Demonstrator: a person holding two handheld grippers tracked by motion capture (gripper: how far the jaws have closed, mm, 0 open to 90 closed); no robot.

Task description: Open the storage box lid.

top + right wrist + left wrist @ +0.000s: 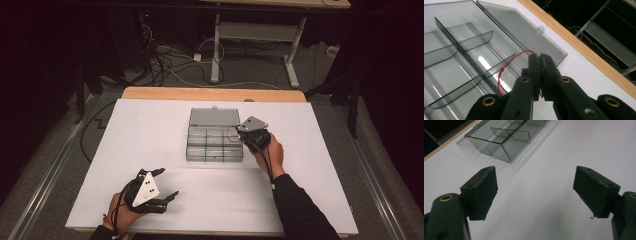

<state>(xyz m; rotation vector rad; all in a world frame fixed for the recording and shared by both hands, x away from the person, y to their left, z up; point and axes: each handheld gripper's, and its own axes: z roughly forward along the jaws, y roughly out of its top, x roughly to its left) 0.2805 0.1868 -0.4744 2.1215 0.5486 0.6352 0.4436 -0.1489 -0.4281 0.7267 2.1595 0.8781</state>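
left tongs (162, 184): wide, empty, low on worktop (150, 120), well apart from clear divided box (214, 145) | right tongs (539, 58): pinched on red cord (510, 63), at box's right edge, far nearer | cord loops left over the compartments | right gripper view: grip and lid (524, 32) laid flat; high view: spacing

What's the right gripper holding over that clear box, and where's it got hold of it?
The right gripper is shut on a thin red cord, pinching one end; the rest loops down over the open box. The left gripper is open and holds nothing.
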